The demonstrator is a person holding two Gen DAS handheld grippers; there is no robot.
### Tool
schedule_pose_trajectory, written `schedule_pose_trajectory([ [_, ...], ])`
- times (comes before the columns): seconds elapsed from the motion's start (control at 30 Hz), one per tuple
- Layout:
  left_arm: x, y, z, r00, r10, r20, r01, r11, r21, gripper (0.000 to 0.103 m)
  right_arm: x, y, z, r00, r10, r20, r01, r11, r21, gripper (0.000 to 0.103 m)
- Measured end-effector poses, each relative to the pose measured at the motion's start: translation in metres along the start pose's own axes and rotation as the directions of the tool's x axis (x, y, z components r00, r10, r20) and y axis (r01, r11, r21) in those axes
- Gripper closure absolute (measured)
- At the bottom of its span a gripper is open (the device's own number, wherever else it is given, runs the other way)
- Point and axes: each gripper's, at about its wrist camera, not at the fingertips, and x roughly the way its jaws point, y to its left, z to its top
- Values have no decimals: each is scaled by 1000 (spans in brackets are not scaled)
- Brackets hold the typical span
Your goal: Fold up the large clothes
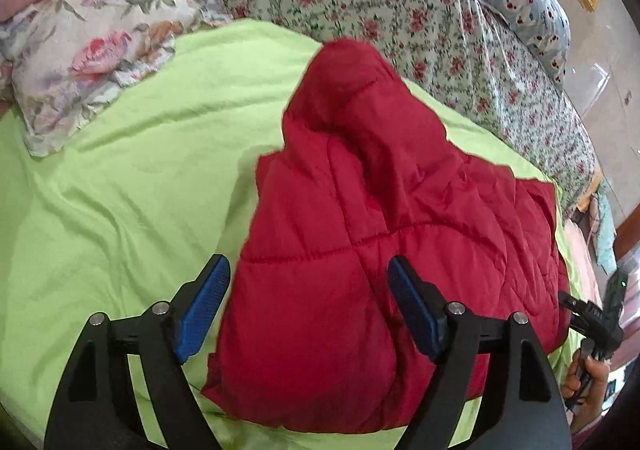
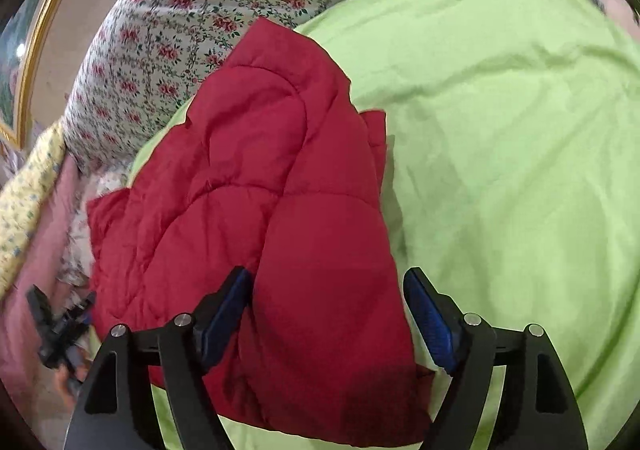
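Jacket: red quilted jacket point(image 1: 360, 209) lies folded on the green sheet point(image 1: 120, 189), centre of both frames.
Left gripper point(image 1: 308, 310): spread wide, empty (blue pads straddling the jacket's near end).
Right gripper point(image 2: 326, 314): likewise released, over the jacket.

Both wrist views look down, close, sharing red jacket point(image 1: 360, 234) point(image 2: 276, 226), green sheet point(image 1: 120, 177) point(image 2: 500, 129)
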Motion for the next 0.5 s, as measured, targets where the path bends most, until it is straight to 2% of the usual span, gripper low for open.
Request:
schedule_pose_trajectory([
  [0.07, -4, 0, 2, 1000, 1, 25, -1, 1000, 2, 21, -5, 7, 0, 998, -55, 36, 57, 997, -52, 16],
  [0.13, -4, 0, 5, 1000, -5, 26, 5, 1000, 8, 21, -8, 12, 1, 995, -78, 63, 83, 993, -86, 15],
  [0.3, 5, -11, 13, 999, -32, 1, 32, 999, 42, 20, -1, 15, 14, 997, -44, 63, 49, 995, -92, 12],
  [0.4, 22, -19, 19, 999, -34, -41, 37, 996, 78, 18, 3, 17, 25, 996, -45, 72, 52, 994, -97, 12],
  [0.5, 39, -23, 23, 995, -43, -85, 49, 997, 67, 17, 12, 18, 38, 996, -43, 75, 50, 994, -97, 12],
])
